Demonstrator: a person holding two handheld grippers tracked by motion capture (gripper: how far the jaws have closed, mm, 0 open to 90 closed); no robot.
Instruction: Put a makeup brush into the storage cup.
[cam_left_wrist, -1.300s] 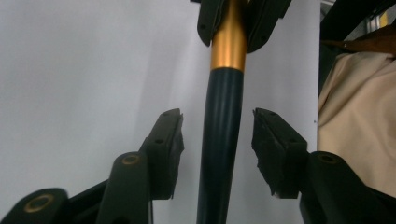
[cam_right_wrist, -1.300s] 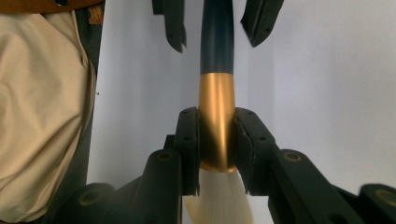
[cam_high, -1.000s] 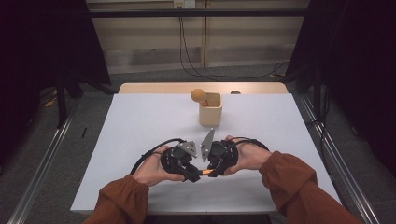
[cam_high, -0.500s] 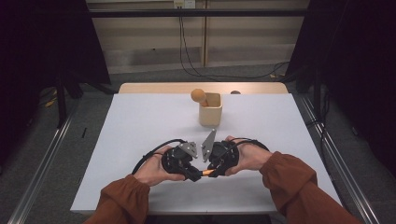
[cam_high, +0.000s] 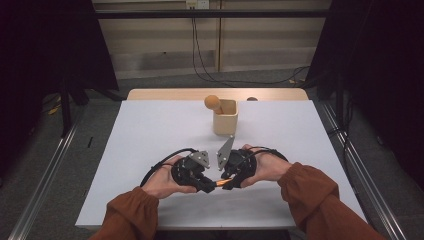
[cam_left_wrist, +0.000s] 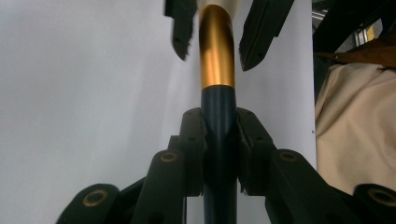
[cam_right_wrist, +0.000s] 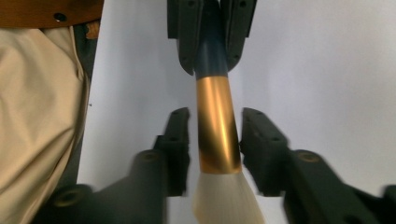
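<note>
Our right gripper (cam_right_wrist: 212, 154) has just been opening, jaws now clear of the brush (cam_right_wrist: 217, 126); our left gripper (cam_left_wrist: 219, 140) clamps its handle. Handover looks complete.

No text, label, brand, number or sign can be read anywhere in these pictures.

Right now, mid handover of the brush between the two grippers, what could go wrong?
1. The right gripper has just been opening around the gold ferrule, its pads clear of it. The brush now hangs on the left gripper alone, clamped on the dark handle; a weak grip could let it tip.
2. Pulling the right gripper away crookedly may snag the bristles lying between its jaws.
</note>
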